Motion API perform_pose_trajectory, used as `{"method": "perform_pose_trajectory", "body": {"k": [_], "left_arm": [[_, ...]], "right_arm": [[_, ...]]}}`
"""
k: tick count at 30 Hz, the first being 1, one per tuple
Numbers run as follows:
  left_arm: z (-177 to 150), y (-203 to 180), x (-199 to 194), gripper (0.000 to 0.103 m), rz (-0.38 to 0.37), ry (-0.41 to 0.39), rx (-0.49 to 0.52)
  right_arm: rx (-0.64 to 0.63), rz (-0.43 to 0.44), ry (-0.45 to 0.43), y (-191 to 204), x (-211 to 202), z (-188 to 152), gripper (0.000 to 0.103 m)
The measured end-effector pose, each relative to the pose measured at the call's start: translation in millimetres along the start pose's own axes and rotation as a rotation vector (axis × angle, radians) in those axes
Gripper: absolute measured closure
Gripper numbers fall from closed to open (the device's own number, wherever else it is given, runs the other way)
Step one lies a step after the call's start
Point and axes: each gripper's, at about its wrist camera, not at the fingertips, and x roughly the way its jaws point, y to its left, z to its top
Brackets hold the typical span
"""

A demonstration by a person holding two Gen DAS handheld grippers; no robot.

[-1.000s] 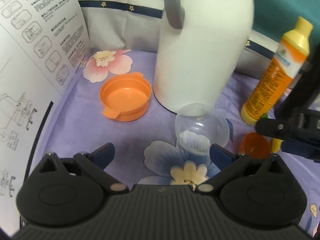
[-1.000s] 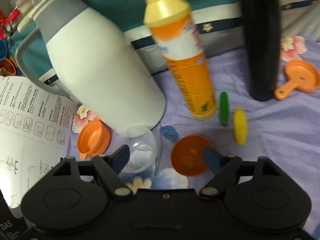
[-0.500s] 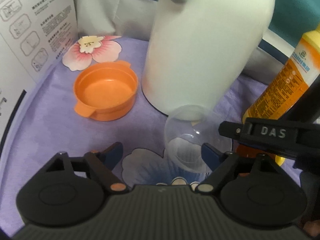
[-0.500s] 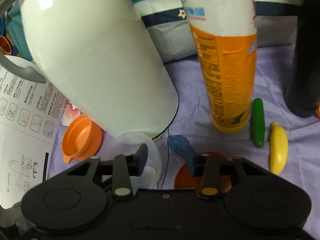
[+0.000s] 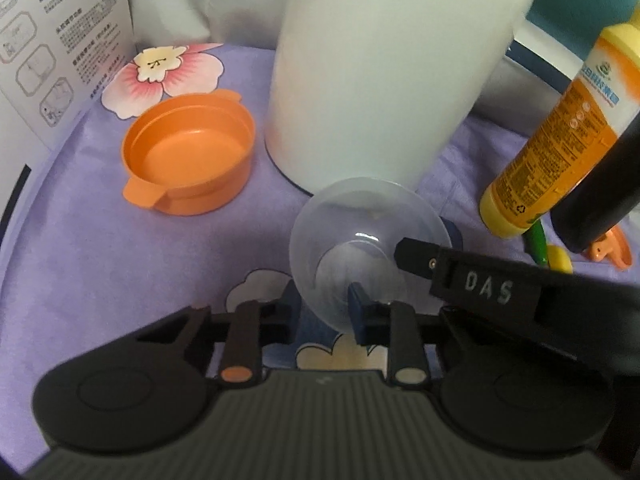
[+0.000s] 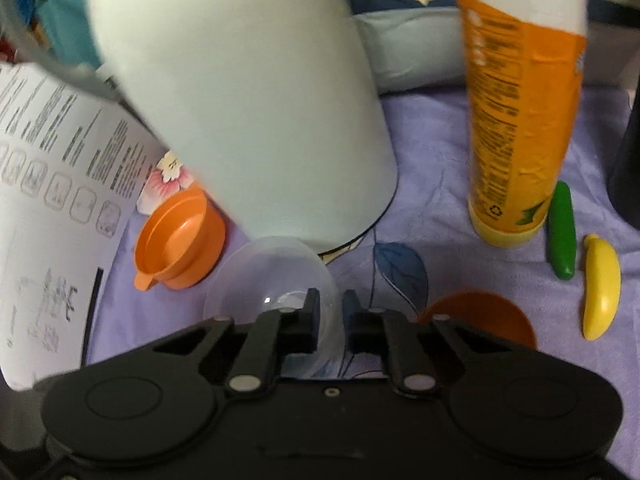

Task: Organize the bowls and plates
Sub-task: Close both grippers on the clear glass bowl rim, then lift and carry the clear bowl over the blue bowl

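Left gripper (image 5: 324, 308) pinching clear bowl (image 5: 368, 240) rim, orange bowl (image 5: 188, 164) nearby

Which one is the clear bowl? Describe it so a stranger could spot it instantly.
Find the big white jug on the purple cloth. Right at its base sits the clear bowl, gripped at its rim by both hand-held grippers. Unlike the orange bowl beside it, it is see-through and has no handles.

I see a purple floral cloth (image 5: 100, 240) underfoot, a star-trimmed cushion (image 6: 416, 40) and teal fabric (image 5: 580, 0) behind, dimly lit.
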Motion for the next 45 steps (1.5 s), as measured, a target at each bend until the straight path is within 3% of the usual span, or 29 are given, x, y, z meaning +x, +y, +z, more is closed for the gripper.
{"method": "perform_pose_trajectory", "body": {"k": [5,24,45], "left_arm": [[-4,4,-4,0.084,-0.006,-0.001,0.001],[-26,7,-49,0.085,-0.029,0.013,-0.014],[-113,-18,-153,0.085,-0.079,0.026,0.062]], "right_arm": [[-0.009,-0.004,-0.007,5,-5,-6,0.091],[0.046,0.034,0.002,3,-59,-32,0.091],[0.120,0.061,-0.007,-1,-185,-116,0.091]]}}
